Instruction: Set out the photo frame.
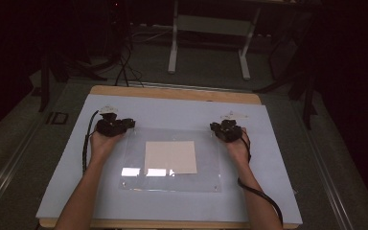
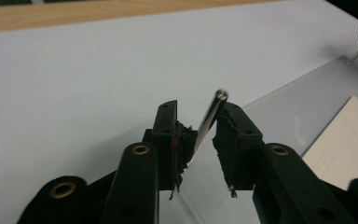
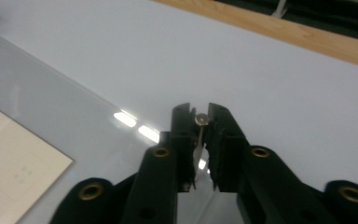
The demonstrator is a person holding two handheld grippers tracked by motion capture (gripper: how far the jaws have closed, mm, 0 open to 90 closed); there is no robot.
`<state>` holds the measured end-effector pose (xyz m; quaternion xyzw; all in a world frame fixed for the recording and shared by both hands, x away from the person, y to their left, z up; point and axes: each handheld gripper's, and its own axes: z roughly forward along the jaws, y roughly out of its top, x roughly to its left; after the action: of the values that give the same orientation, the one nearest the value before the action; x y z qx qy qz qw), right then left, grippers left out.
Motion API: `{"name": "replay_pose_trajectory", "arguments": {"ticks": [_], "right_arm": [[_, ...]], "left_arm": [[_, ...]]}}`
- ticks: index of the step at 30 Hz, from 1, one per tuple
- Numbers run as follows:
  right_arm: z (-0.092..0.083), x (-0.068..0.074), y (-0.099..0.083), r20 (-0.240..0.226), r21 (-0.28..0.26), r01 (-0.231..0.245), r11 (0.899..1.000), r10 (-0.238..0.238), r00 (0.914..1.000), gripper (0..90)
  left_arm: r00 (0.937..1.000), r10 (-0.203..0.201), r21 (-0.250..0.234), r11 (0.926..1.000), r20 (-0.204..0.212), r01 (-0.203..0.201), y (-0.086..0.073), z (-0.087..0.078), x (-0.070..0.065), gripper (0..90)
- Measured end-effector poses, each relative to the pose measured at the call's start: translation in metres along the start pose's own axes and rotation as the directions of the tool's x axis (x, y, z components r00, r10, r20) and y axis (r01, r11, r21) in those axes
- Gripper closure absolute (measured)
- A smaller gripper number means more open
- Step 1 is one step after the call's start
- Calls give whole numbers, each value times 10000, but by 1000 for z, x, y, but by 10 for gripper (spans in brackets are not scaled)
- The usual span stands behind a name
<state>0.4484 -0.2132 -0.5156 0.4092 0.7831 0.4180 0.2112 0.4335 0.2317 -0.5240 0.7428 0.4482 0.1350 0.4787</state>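
A clear acrylic plate lies on a white board, with a cream paper sheet under its middle. My left gripper is at the plate's far left corner. In the left gripper view its jaws stand apart, and a thin silver pin leans tilted between them, its top against the right jaw. My right gripper is at the far right corner. In the right gripper view its jaws are close together on an upright round-headed metal pin.
The white board rests on a wooden table whose edge shows beyond it. Behind the table stand a white metal frame and dark cables on the floor. The right gripper's cable trails along the forearm.
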Motion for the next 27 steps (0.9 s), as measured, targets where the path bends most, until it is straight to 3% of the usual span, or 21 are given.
{"name": "replay_pose_trajectory", "arguments": {"ticks": [4,5,9,11,15,19,22,27], "right_arm": [[0,2,-2,120,-134,-117,9998,119,9999,844],[0,2,-2,77,-151,-176,9997,178,9998,846],[0,1,-2,1,-170,-294,9994,294,9996,848],[0,0,-3,-65,-180,-384,9991,383,9992,848],[1,-1,-3,-135,-183,-562,9983,559,9983,847],[1,-1,-3,-143,-183,-593,9981,590,9982,846],[1,-1,-3,-142,-147,-598,9981,596,9981,846],[1,-1,-2,-174,-70,-583,9983,582,9982,847]], "left_arm": [[10000,63,-289,9996,32,-62,0,3,-2,783],[9996,292,-249,9993,-30,-293,0,4,-4,805],[9980,549,-226,9982,-300,-556,1,5,-8,827],[9925,982,-157,9949,-728,-995,1,5,-13,836],[9850,1354,-175,9903,-1070,-1380,-1,6,-17,847],[9837,1410,-170,9895,-1117,-1438,-2,8,-18,844],[9808,1534,158,9882,-1202,-1527,-5,12,-18,839],[9864,1224,-28,9924,-1098,-1234,-5,12,-16,841]]}}
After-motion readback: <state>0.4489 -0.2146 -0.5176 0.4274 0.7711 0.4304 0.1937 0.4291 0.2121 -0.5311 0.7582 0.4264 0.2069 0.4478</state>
